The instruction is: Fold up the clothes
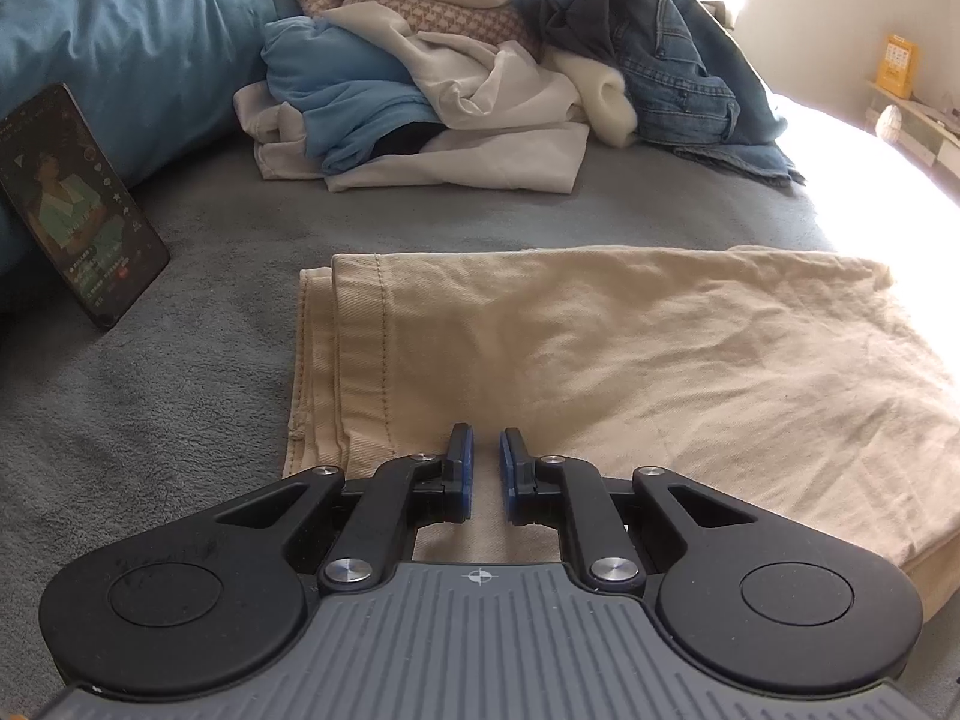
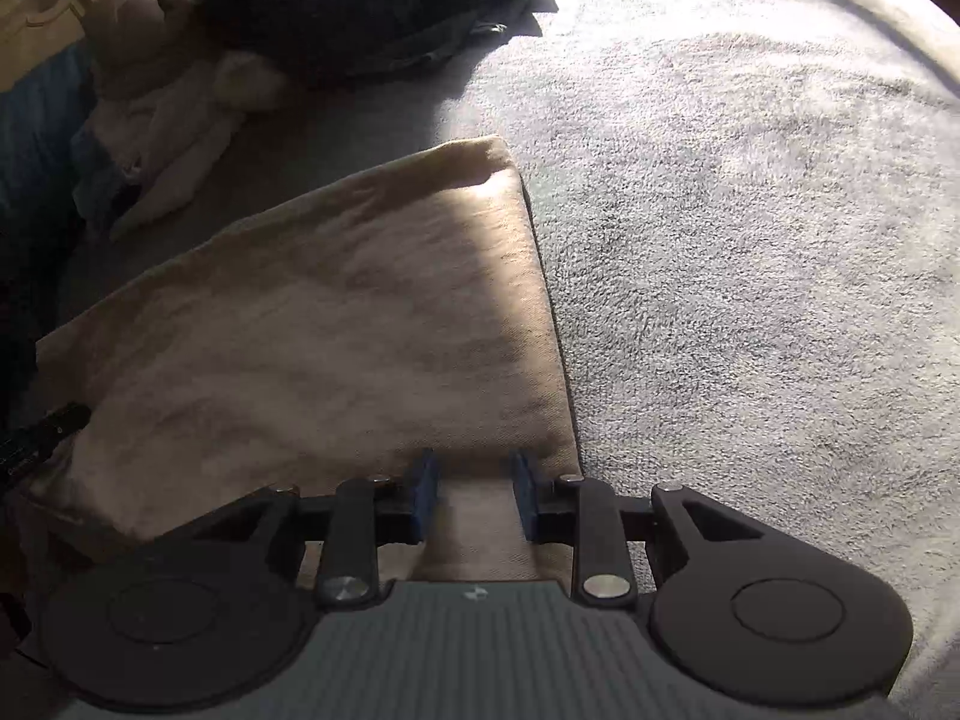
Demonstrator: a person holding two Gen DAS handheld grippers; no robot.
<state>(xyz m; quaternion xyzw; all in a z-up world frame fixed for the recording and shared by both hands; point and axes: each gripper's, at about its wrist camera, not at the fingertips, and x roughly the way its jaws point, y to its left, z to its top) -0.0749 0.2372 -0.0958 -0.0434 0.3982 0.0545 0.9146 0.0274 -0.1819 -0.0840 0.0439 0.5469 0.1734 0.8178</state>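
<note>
A pair of beige trousers (image 1: 600,372) lies folded flat on a grey fleece blanket (image 1: 180,420) that covers a bed. This garment serves as the landmark for everything else. The cloth is a pale sand-coloured twill, lightly creased. At its left end 2 stitched hems (image 1: 354,360) are stacked 1 over the other, the edges nearly lined up. Its right edge (image 2: 552,324) runs straight against the blanket in the right wrist view, partly in shade and partly in sun.

The left gripper (image 1: 486,468) sits over the near edge of the trousers, close to the hemmed end. Its 2 blue-padded fingers (image 1: 461,468) stand a narrow gap apart with nothing between them, so it is released. The right gripper (image 2: 474,495) sits over the near right corner of the trousers, its 2 fingers (image 2: 425,495) spread wider, also released and grasping nothing.

Beyond the far edge of the trousers lies 1 heap of unfolded clothes (image 1: 480,78): white, light blue and checked pieces, with denim (image 1: 678,60) on its right side. To the left of the trousers, 1 phone (image 1: 78,198) with a lit screen leans against a blue duvet (image 1: 120,42). Far to the right, 1 yellow object (image 1: 896,65) stands on a shelf; what it is cannot be told.
</note>
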